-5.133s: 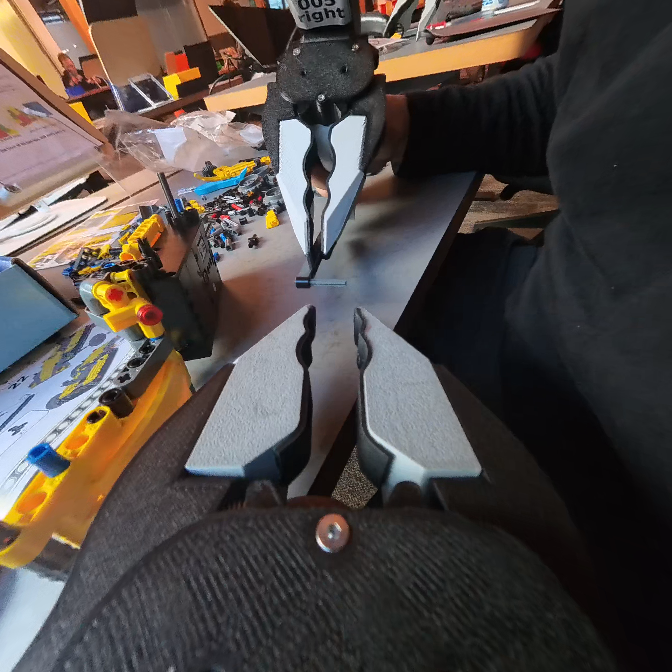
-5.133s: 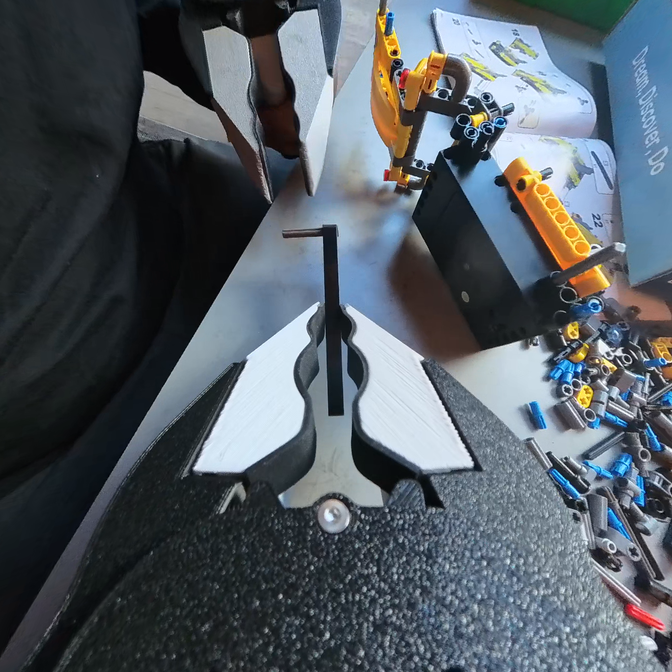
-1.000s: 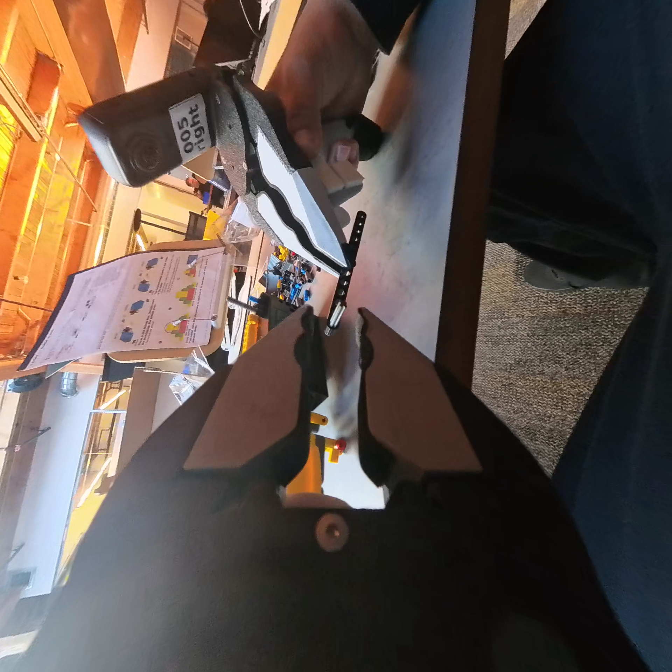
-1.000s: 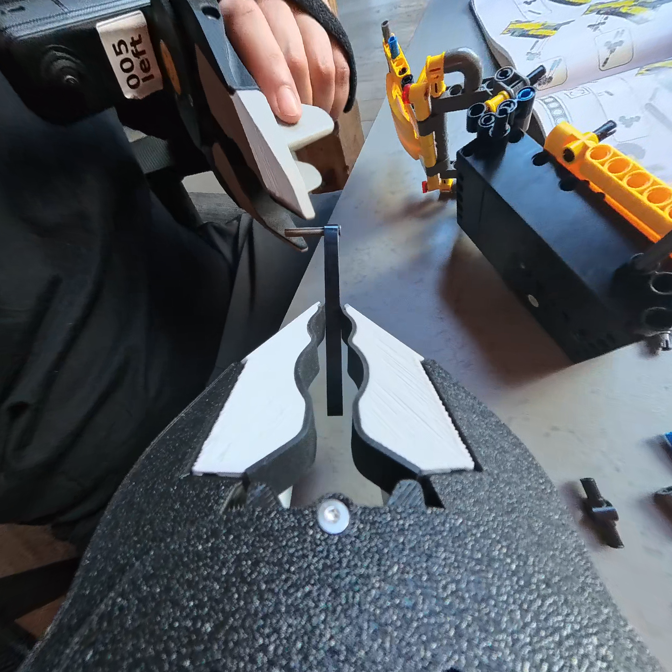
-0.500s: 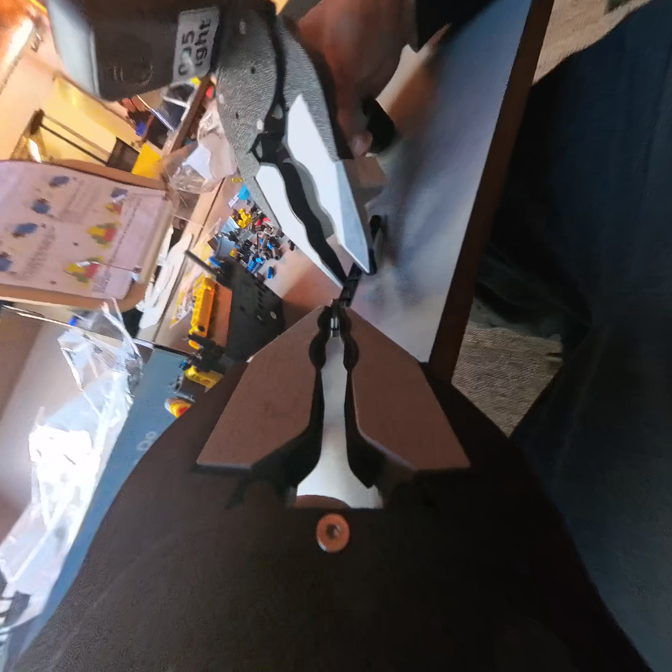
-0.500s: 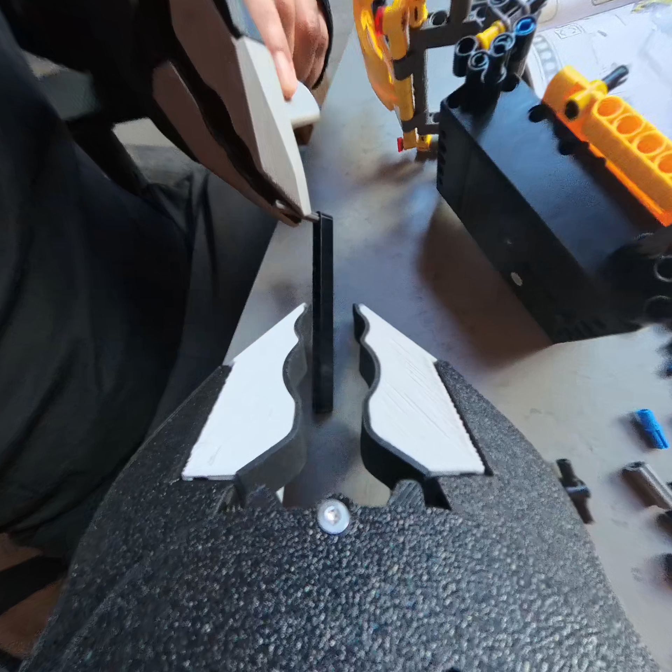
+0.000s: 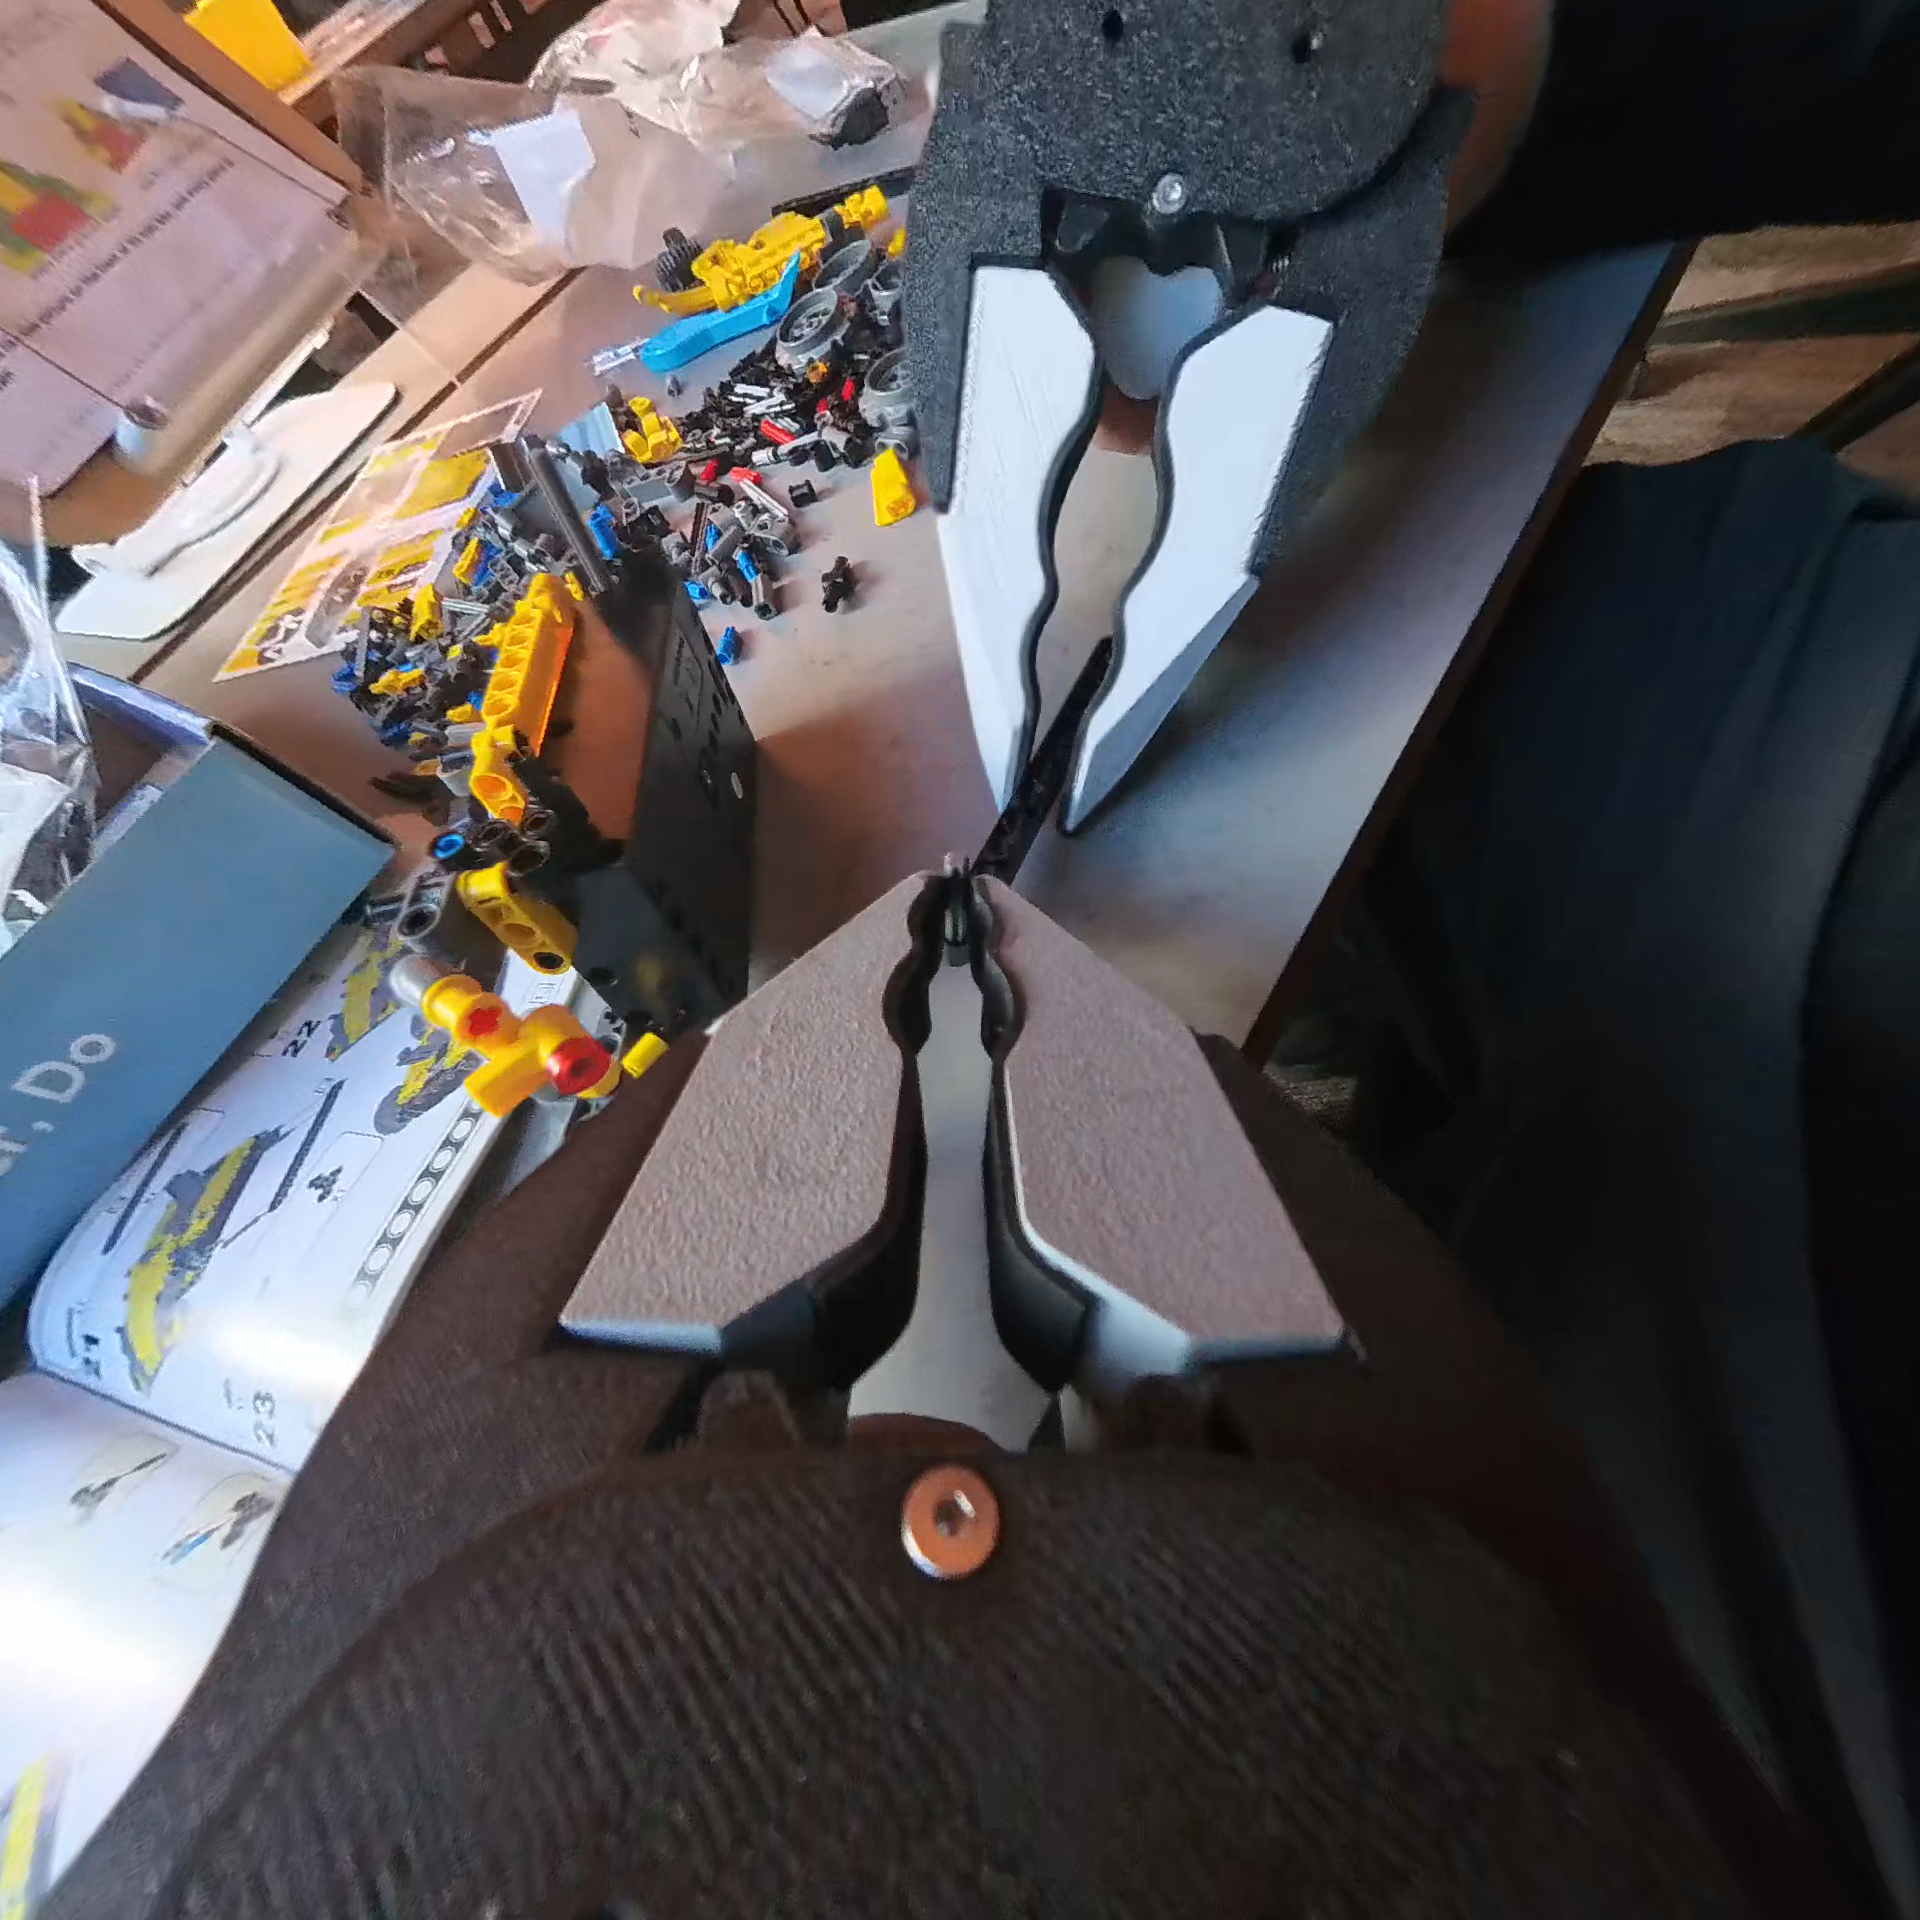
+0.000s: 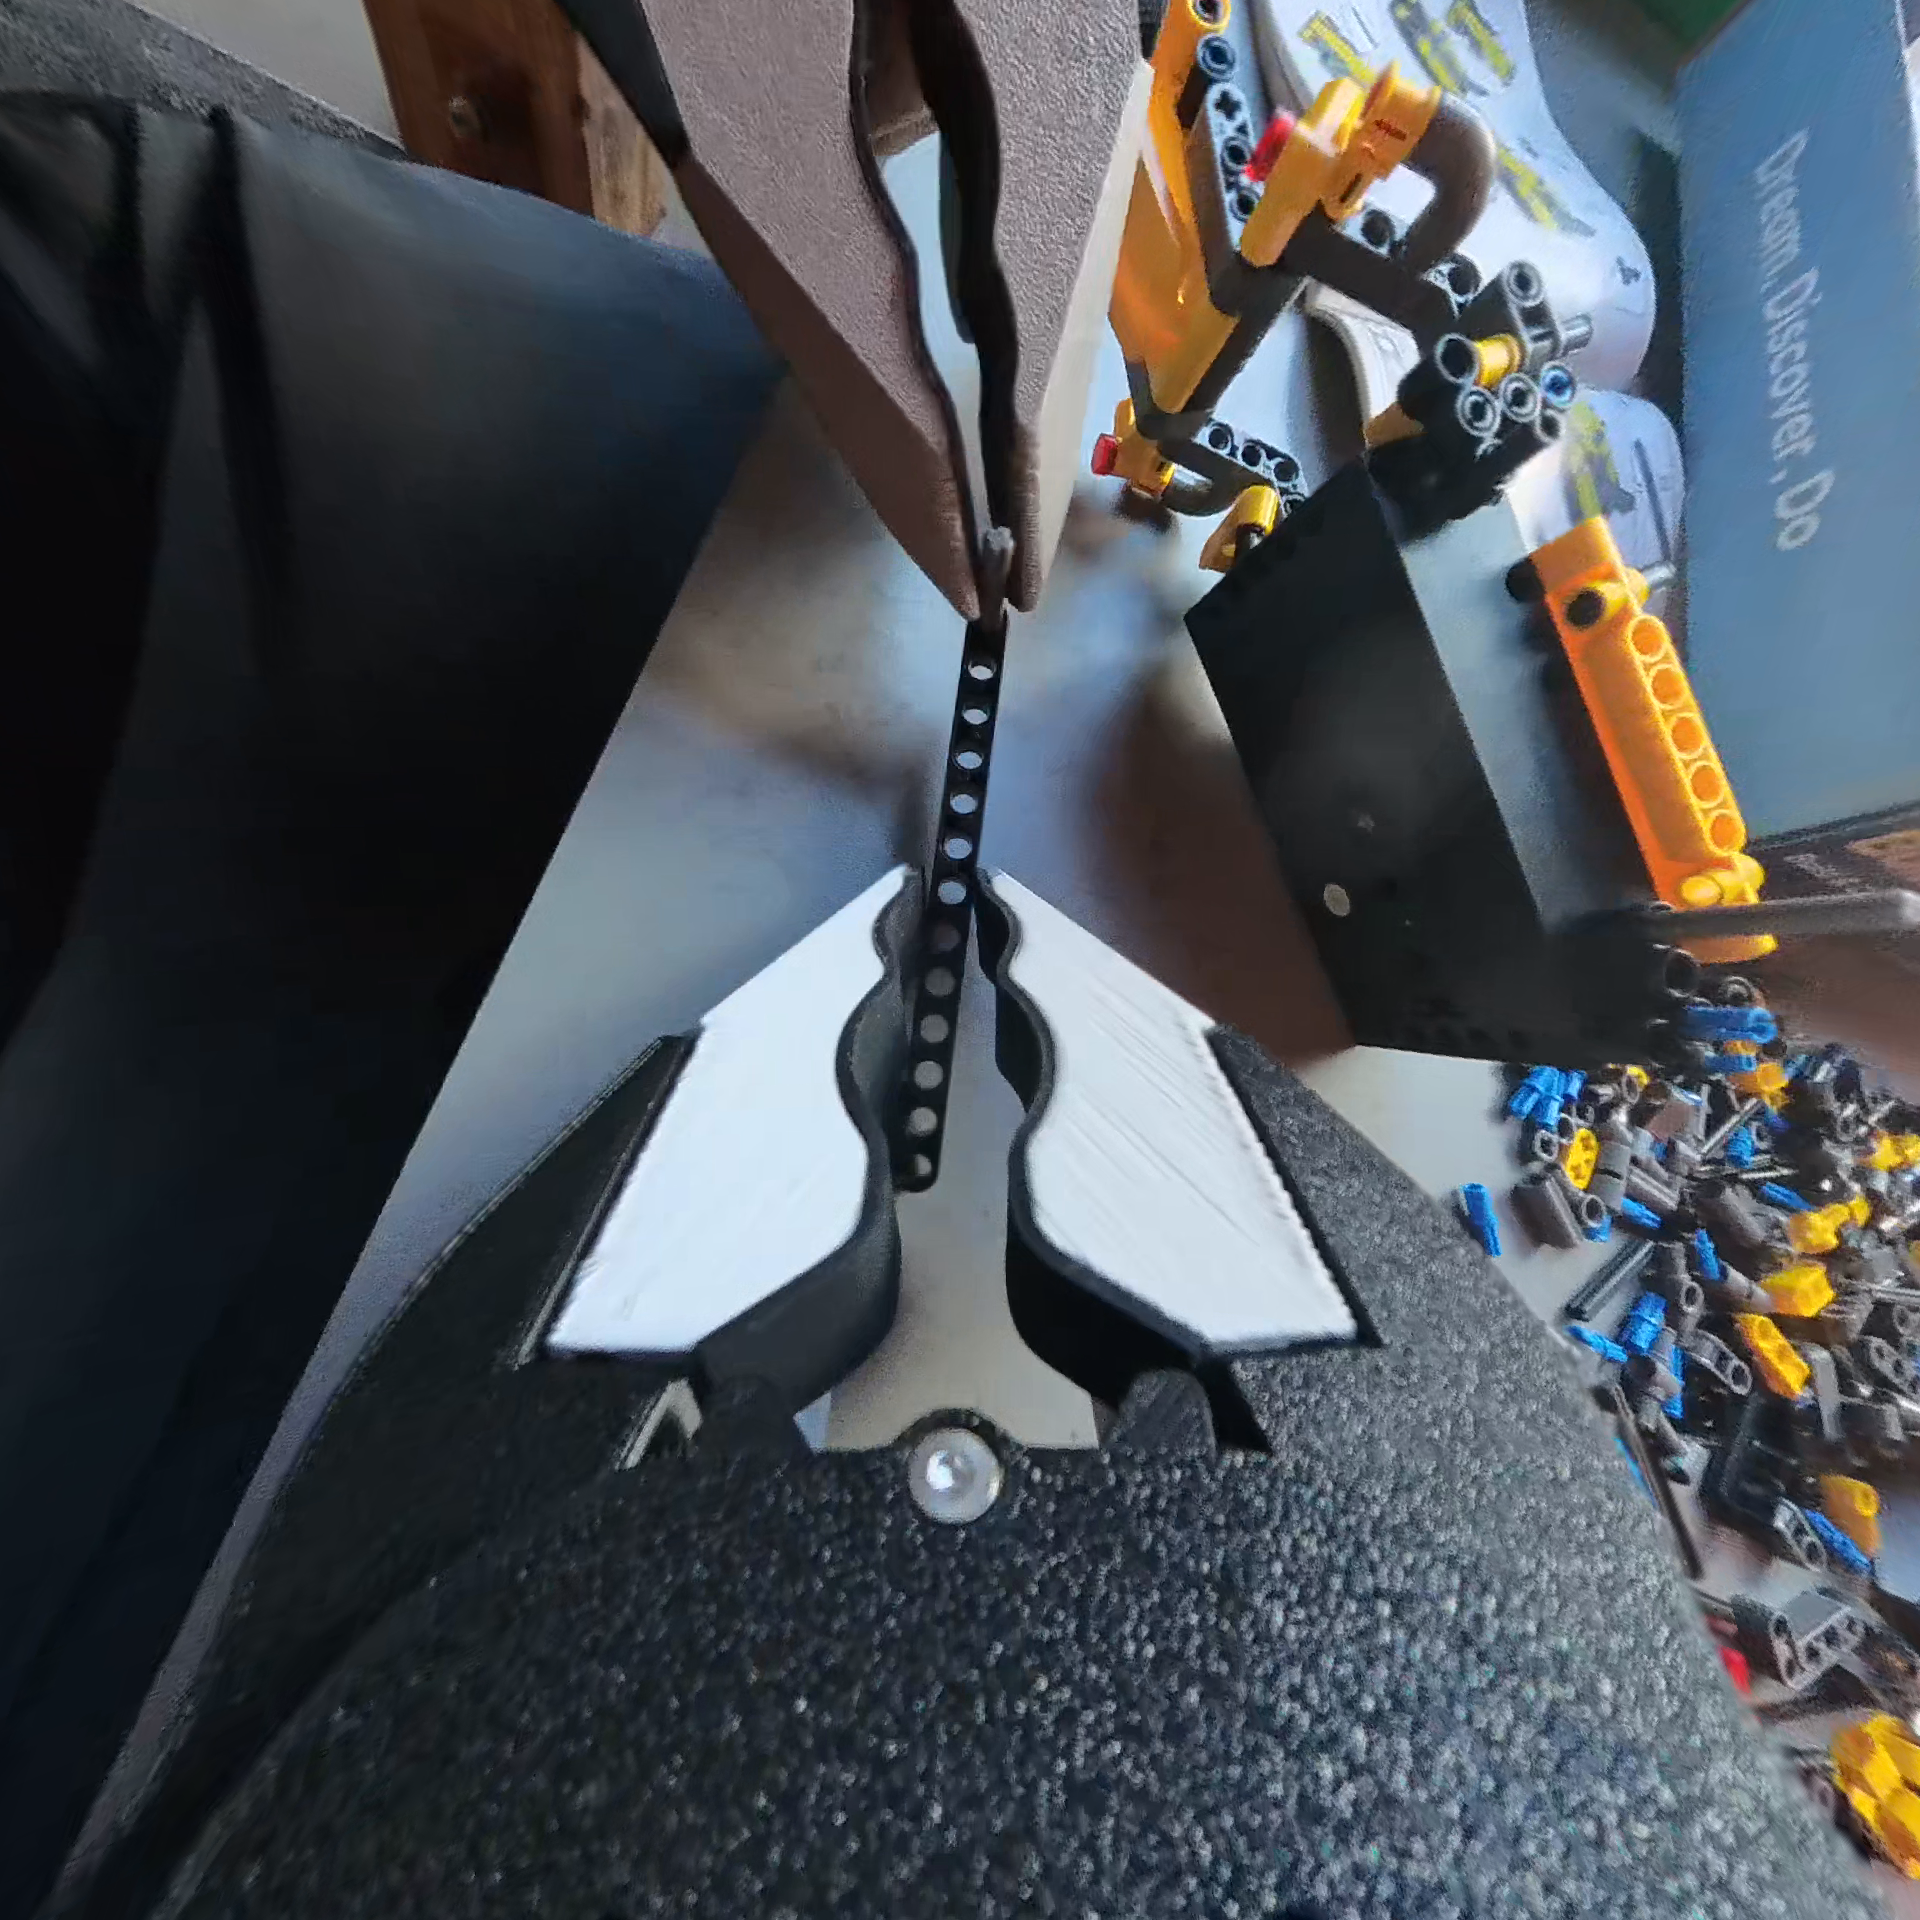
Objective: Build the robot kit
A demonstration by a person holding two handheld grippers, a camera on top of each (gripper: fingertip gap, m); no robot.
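Observation:
A long black beam with holes [image 8: 966,748] is held in the air above the grey table [image 8: 727,831], near its front edge. My right gripper [image 8: 951,883] is shut on the beam, and the beam's near end lies between its fingers. My left gripper [image 7: 954,899] is shut on a small grey pin [image 7: 952,914] at the beam's far end. In the right wrist view the left gripper [image 8: 997,592] comes in from the top, facing the right one. In the left wrist view the right gripper [image 7: 1047,805] comes in from the top with the beam [image 7: 1013,831] between its tips.
A black block with a yellow-orange beam model [image 8: 1382,748] stands to the right of the grippers. A heap of loose small parts [image 8: 1714,1247] lies beyond it. An open instruction booklet [image 7: 260,1226] and a blue box [image 7: 156,987] lie at the left. A person in dark clothes [image 8: 312,623] sits at the table edge. My right fingertips sit around 5 cm from my left ones.
The left gripper, open five seconds ago, has shut on the pin. Both grippers have rolled in the last half second, so the beam's holes now face the right camera. The right fingers have closed in on the beam.

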